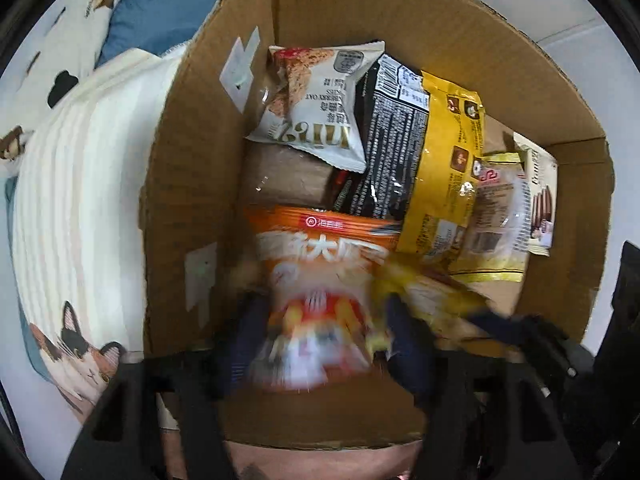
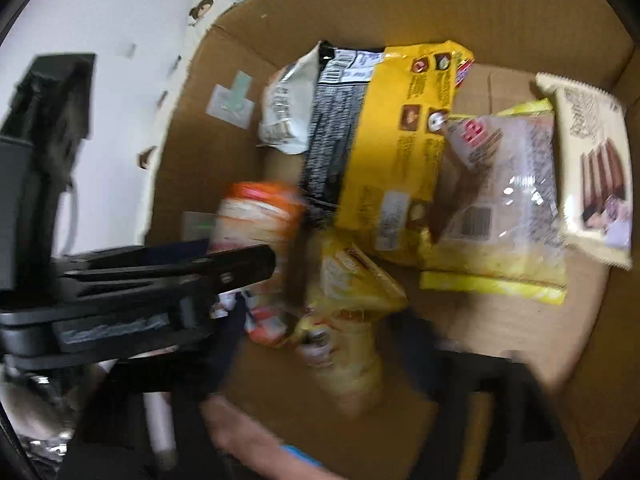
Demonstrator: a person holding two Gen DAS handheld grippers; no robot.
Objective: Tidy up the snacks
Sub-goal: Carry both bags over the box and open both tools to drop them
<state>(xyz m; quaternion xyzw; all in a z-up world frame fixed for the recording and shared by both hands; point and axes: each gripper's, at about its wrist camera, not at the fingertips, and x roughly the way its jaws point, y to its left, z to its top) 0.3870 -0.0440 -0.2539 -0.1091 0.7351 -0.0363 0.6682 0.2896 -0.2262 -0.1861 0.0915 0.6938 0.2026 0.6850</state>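
Already several packets are laid in the cardboard box (image 1: 192, 184), while an orange bag (image 1: 320, 280) and a yellow bag (image 2: 352, 292) are just let go between the released left gripper (image 1: 328, 344) and right gripper (image 2: 320, 360).

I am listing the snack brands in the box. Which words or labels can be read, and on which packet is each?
"CRANBERRY OAT", partly cut off, upside down: white oat packet.
Chinese characters, blurred: orange packet.
Fine print and barcodes, too small: black packet, yellow packet.
Script word, unreadable: cream wafer packet.
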